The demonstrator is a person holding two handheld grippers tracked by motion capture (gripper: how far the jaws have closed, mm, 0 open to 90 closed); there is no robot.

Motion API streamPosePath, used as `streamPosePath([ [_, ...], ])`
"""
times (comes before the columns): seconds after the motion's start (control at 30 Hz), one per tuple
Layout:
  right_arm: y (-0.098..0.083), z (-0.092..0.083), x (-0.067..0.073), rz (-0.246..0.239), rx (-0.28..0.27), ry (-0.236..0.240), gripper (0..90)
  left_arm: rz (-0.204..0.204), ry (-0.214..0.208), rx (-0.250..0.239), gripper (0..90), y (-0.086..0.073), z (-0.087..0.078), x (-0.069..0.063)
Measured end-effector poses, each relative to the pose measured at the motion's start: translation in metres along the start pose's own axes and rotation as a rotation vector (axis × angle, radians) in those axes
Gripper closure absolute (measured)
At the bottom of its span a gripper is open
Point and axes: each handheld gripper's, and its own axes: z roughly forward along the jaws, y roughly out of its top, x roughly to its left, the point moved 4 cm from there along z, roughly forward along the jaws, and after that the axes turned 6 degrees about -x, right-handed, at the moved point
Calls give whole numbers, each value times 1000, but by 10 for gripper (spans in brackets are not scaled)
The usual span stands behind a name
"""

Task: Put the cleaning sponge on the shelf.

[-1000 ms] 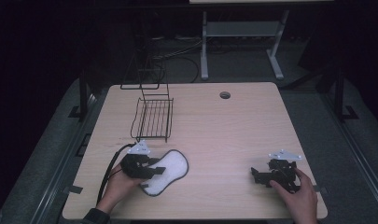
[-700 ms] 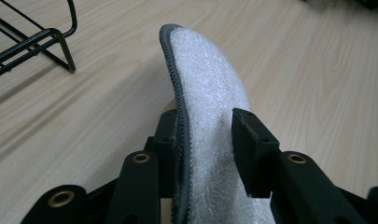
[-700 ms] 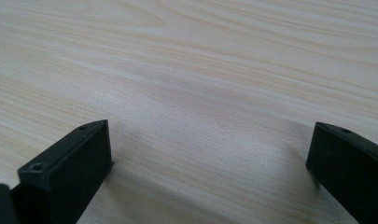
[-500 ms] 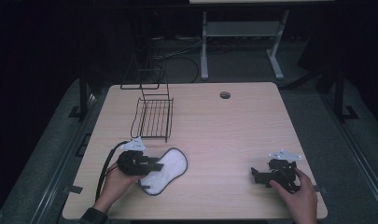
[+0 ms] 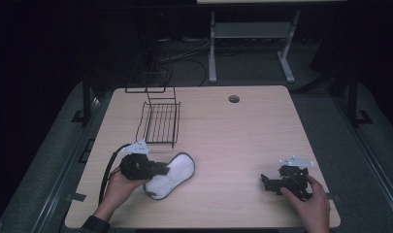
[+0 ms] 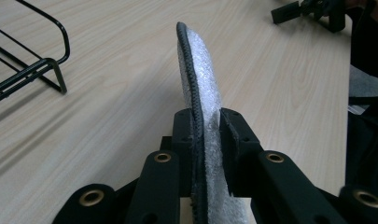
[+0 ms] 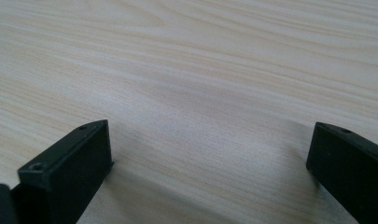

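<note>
A white fuzzy pad [image 5: 177,171] with a dark trim lies at the table's front left, shaped like an insole. My left gripper [image 5: 161,170] is shut on its near end. In the left gripper view the pad [image 6: 203,79] stands on edge between the jaws of the left gripper [image 6: 207,128] and reaches away over the wood. My right gripper [image 5: 266,182] rests low at the front right, held by a hand. Its jaws are open in the right gripper view, with only bare tabletop between the fingers [image 7: 70,163] of the right gripper [image 7: 210,149].
A black wire rack [image 5: 160,124] stands at the back left of the wooden table [image 5: 242,141], just beyond the pad, and its corner [image 6: 32,70] is close in the left gripper view. A cable hole [image 5: 234,99] sits near the far edge.
My left gripper has drawn slightly left with the pad in it. The right gripper has stayed where it was.
</note>
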Motion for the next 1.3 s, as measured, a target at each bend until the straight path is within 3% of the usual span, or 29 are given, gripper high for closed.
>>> streamPosePath([
  [0.17,0,0,0,0,0,0,0,20,-4,19,796,4,-2,-3],
  [0.4,0,0,0,0,0,0,0,19,2,-2,807,10,-6,-4],
  [0.87,0,0,0,0,0,0,0,29,18,-20,809,23,-14,4],
  [1.3,0,0,0,0,0,0,0,9,23,-37,809,35,-16,18],
])
